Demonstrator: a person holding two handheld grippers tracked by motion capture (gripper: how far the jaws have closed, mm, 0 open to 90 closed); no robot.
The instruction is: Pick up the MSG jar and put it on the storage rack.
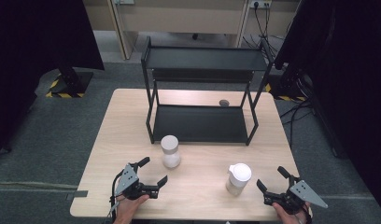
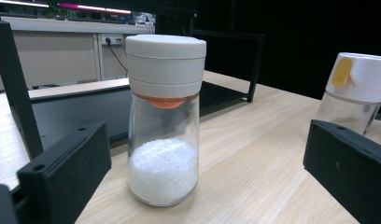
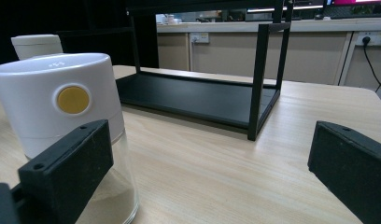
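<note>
Two seasoning jars stand upright on the wooden table (image 1: 109,154), in front of a black two-tier rack (image 1: 202,100), and a gripper waits near each.

The salt shaker (image 1: 170,150), a clear glass jar with a white cap and white grains in its bottom, stands just in front of the rack's lower shelf, near its left post. From the left gripper (image 1: 153,171) it lies at about one o'clock in the high view, near but not touching. The left gripper view looks straight at the jar, which sits between the two black jaws and farther on, a little toward the left one. Those jaws are spread wide and hold nothing.

The second jar, the yellow-button shaker (image 1: 238,178) with a white cap and pale powder inside, stands at about four o'clock from the salt shaker, well apart from it. The right gripper (image 1: 271,179) is at the jar's three o'clock, close beside it, jaws likewise released and empty. In the right gripper view the jar sits at the far left, partly behind the left jaw, so this gripper points past it rather than at it.

Both jars have their long axis vertical, so a level grip around the glass body should suit. Each hand is nearer its own jar; the left looks better lined up, needing only a short push forward, while the right would likely have to swing leftward first.
</note>
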